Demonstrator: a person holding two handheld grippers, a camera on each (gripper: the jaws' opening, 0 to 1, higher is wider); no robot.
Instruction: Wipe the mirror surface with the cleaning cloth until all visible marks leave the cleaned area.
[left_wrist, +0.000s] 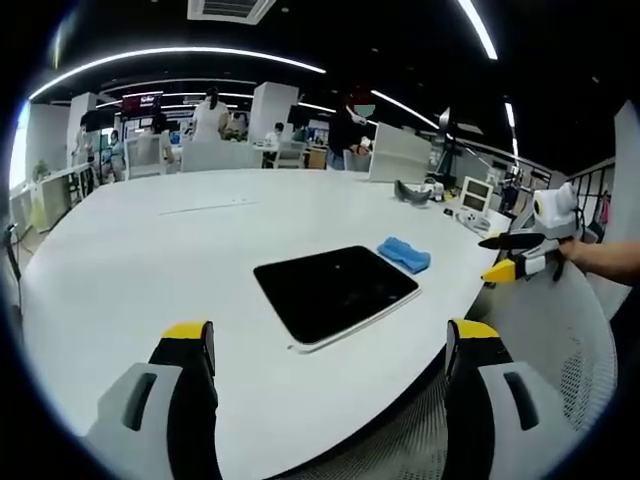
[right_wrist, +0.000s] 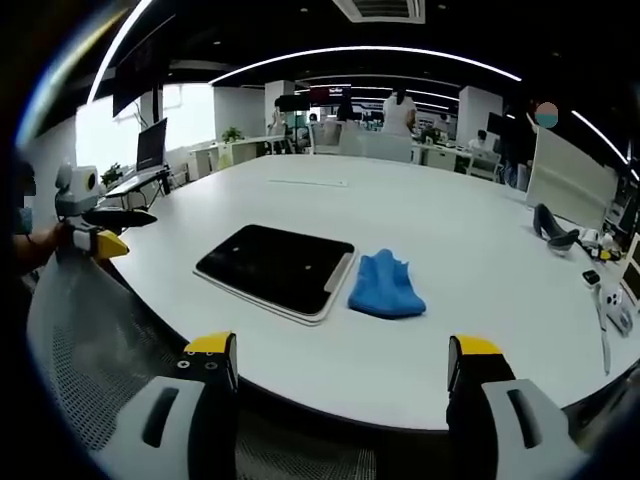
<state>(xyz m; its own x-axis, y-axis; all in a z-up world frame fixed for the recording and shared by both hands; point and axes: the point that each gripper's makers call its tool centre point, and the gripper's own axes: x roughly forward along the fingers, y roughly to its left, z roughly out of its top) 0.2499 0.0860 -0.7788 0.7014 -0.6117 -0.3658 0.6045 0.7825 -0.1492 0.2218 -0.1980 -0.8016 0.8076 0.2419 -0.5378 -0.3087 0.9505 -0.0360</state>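
In the left gripper view the left gripper (left_wrist: 332, 345) holds its jaws wide apart with nothing between them, just above the near edge of the white surface (left_wrist: 150, 250) and a mesh chair back (left_wrist: 560, 340). Straight ahead of those jaws lies the mirror (left_wrist: 335, 288), a dark slab with a pale rim, flat on the surface. Beyond its far right corner, close by, sits the blue cleaning cloth (left_wrist: 404, 254). To the right, off the surface edge, the right gripper (left_wrist: 515, 256) hangs in a hand (left_wrist: 575, 250).

In the right gripper view the right gripper's (right_wrist: 342, 362) jaws are likewise spread and empty. The mirror (right_wrist: 275, 267) lies ahead toward the left jaw, the crumpled cleaning cloth (right_wrist: 385, 286) touching its right edge. The left gripper (right_wrist: 110, 232) shows at far left.

No writing is legible.
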